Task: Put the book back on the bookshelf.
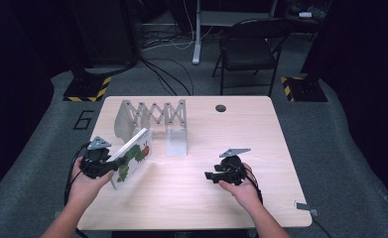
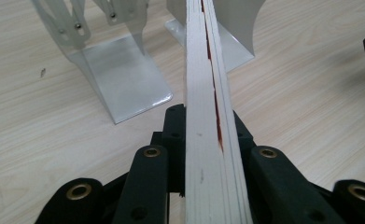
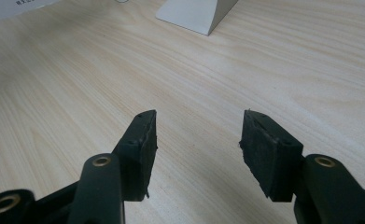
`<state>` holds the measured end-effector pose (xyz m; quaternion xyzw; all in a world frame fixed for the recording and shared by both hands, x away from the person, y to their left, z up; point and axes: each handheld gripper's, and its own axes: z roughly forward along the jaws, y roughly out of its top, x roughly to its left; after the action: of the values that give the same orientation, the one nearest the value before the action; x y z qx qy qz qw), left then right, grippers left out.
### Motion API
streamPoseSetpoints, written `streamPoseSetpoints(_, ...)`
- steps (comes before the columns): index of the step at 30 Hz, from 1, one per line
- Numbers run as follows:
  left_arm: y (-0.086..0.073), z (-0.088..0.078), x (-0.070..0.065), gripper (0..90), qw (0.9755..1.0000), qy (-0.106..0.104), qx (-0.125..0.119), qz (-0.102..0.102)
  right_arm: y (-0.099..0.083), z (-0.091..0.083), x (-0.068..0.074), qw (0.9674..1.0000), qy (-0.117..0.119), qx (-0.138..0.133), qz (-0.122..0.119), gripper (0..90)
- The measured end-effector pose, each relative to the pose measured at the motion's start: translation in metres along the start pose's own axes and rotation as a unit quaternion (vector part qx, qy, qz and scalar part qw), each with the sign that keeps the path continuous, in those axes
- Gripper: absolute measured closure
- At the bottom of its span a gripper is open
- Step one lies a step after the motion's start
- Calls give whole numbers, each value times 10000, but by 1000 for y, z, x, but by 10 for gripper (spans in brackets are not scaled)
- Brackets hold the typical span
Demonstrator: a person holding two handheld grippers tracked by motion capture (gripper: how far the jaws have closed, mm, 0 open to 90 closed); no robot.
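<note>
Left of centre in the high view: left gripper [image 1: 113,164] clamps a picture book [image 1: 133,157], apparently a caterpillar cover, tilted beside the expanding metal book rack [image 1: 154,119]. Right: right gripper [image 1: 210,175], fingers [image 3: 140,149] half-spread, nothing between, over the table [image 1: 241,129].

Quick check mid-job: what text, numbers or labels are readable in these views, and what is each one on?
"6": large dark numeral on the grey floor mat left of the light wooden table.
Cover of the white picture book with the green caterpillar, clamped in the left gripper: no lettering readable.
Small dark print on a white sheet at the top left corner of the right gripper view: too blurred to read.
</note>
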<state>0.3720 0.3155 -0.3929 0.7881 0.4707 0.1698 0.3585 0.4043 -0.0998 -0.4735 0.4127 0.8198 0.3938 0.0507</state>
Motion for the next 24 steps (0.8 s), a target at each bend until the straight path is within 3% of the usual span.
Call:
streamPoseSetpoints(6,-5,-3,10,757,9997,163,-77,-144,0,0,1,10000,0,30,91,455)
streamPoseSetpoints(24,-7,9,26,757,9981,431,-67,-445,0,1,0,10000,-10,12,9,455)
